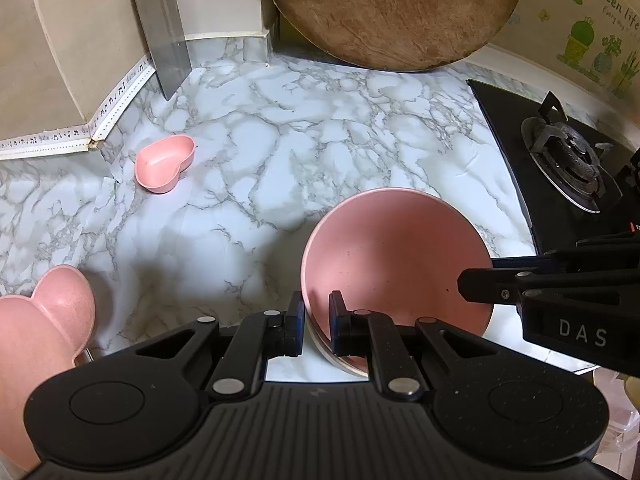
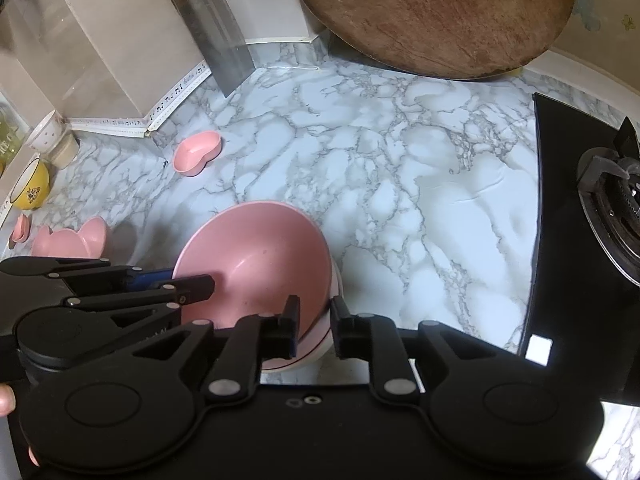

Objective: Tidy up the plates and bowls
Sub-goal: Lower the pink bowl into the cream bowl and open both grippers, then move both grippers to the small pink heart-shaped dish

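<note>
Left wrist view: our left gripper [image 1: 317, 322] pinches the near rim of the pink bowl [image 1: 396, 264], tilted on the marble tabletop [image 1: 320, 140]; our right gripper [image 2: 316, 326] clamps its opposite rim. Small heart dish [image 1: 165, 163] well apart; larger heart bowl [image 1: 40, 328] at left.

Tilted pink bowl [image 1: 396, 256] atop stack

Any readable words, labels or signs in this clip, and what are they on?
"DAS": right gripper, on its body.
"Green life": wall sticker with cactus pictures; the smaller line beneath is too blurred to read.
Music notes, no words: white edge strip.
Yellow bowl: print too small to read.
</note>
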